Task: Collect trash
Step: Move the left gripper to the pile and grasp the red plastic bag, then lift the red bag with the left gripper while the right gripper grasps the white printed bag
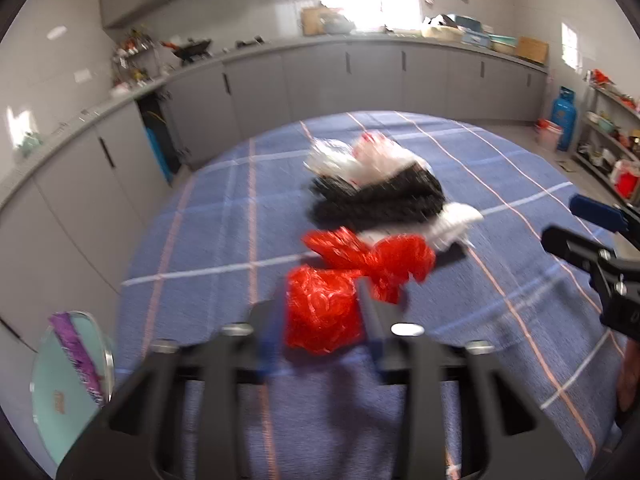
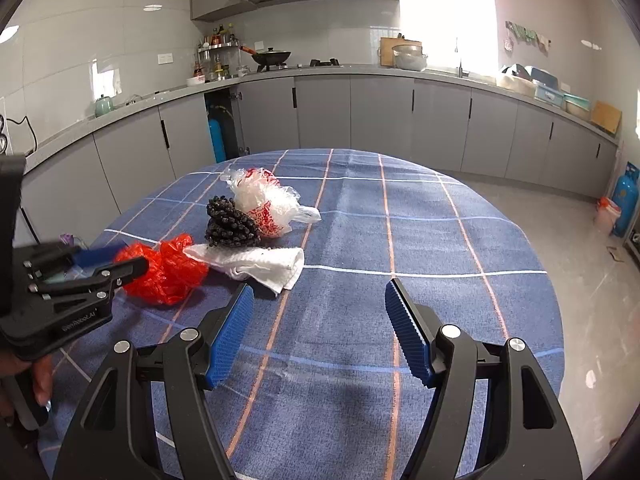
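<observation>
Trash sits bunched on the far-left part of the round worktop (image 2: 440,240), and the red plastic bag (image 2: 168,272) is the piece nearest the person's side; every other place here is told from that bag. Left gripper (image 1: 320,312) has its jaws on either side of the bag's near lump in the left wrist view, narrowed to a small gap with red film filling it; they look clamped on the bag, though blur keeps the pad contact from being sure. Just beyond the bag and touching it lies the white crumpled paper towel (image 2: 256,264), its long axis running across toward the worktop's middle; behind that sits the dark clustered lump (image 2: 230,224), and farthest from the bag the clear bag with red print (image 2: 264,204).

Right gripper (image 2: 320,316) hangs to the right of the bag, nearer the towel's loose end than anything else, jaws wide apart with only checked cloth between them. I judge the towel falls to that hand, taken across its short width. Worktop edge curves close on the bag's left, where a round teal stool (image 1: 72,380) stands below; open cloth lies to the bag's right, giving room to draw things clear.
</observation>
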Motion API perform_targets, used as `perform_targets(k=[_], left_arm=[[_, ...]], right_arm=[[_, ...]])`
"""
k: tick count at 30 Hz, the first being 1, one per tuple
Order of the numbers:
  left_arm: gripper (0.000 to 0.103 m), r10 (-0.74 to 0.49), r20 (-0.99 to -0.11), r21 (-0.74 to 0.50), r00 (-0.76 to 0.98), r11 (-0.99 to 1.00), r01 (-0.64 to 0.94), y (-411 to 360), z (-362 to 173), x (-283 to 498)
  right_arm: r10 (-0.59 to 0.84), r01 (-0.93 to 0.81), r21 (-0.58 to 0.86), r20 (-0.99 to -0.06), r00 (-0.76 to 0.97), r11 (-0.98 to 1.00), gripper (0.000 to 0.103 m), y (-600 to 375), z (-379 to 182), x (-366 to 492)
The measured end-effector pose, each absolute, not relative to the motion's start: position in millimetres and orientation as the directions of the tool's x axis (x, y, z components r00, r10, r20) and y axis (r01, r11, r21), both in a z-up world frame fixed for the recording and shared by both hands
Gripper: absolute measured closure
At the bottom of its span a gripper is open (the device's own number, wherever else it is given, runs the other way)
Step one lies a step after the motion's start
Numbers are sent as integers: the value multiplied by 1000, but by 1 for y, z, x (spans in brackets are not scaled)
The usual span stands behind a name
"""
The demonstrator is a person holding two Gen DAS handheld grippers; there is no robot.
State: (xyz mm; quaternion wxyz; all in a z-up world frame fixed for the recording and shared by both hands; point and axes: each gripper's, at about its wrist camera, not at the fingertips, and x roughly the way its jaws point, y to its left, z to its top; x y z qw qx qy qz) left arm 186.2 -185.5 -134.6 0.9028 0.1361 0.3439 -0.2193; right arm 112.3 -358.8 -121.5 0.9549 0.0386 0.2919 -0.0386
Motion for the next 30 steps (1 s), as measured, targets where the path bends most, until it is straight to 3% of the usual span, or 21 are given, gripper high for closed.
perform_targets(k=[3,9,14,20,28,29,30], left_arm=[[92,-307,-681,84,665,869,487,-180,-135,185],[93,-295,-626,86,722,894,440,-150,-108,177],[93,-209,-564,118,799,937,329,-120,-90,186],[93,-150,-566,68,810,971,228,-98,-95,225],[93,-170,-585,56,793,967,249,-98,-104,232],[93,-174,-586,58,792,965,255,-98,-104,230],[93,-177,-587,58,790,964,259,-98,-104,230]], right_arm=[[-36,86,62,-568,822,994,35,-357,-118,116],[-6,53,70,-548,837,996,35,-344,-102,131],[-5,45,61,-534,846,997,35,-337,-88,160],[-11,67,77,-574,818,995,38,-342,-90,218],[95,2,134,-712,695,991,52,-344,-127,266],[116,-11,149,-724,680,989,64,-344,-131,268],[120,-13,150,-731,672,989,69,-344,-132,267]])
